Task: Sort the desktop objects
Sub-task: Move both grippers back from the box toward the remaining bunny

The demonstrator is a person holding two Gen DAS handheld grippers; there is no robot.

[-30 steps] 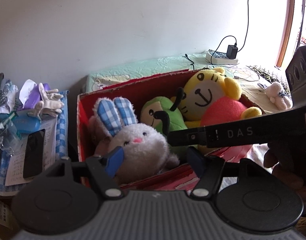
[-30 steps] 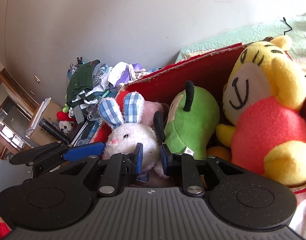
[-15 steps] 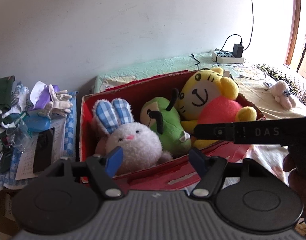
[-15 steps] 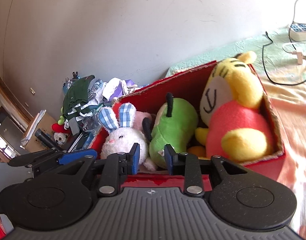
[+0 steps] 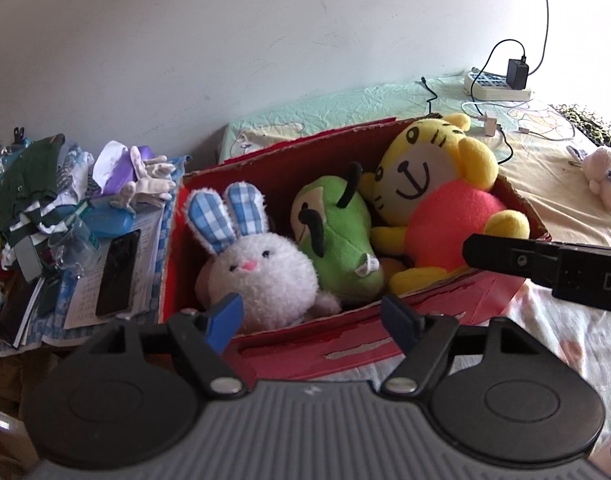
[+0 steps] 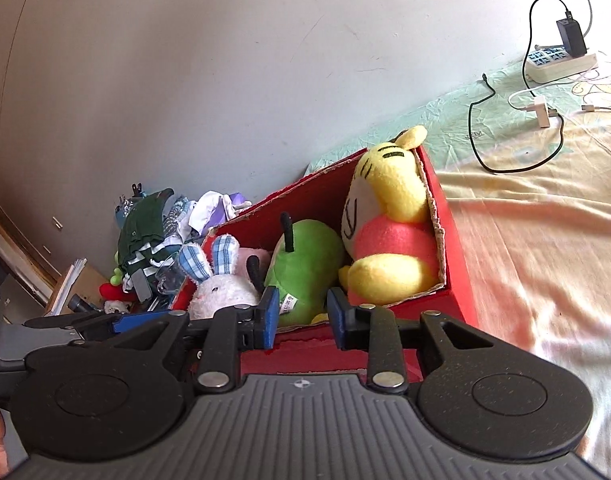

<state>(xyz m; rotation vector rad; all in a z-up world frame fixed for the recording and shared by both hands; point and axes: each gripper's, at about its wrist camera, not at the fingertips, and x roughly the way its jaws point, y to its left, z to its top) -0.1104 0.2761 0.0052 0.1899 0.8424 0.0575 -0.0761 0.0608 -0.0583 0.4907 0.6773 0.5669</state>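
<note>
Both tongs, left (image 5: pixel 313 317) and right (image 6: pixel 300 317), are opening, holding nothing.

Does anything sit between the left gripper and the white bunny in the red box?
Only the red box's near wall lies low between the left gripper and white bunny; from above nothing blocks.

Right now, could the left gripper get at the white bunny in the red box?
Probably yes: the left gripper is empty, its jaws opening, and the white bunny lies uncovered just ahead in the open-topped red box.
</note>
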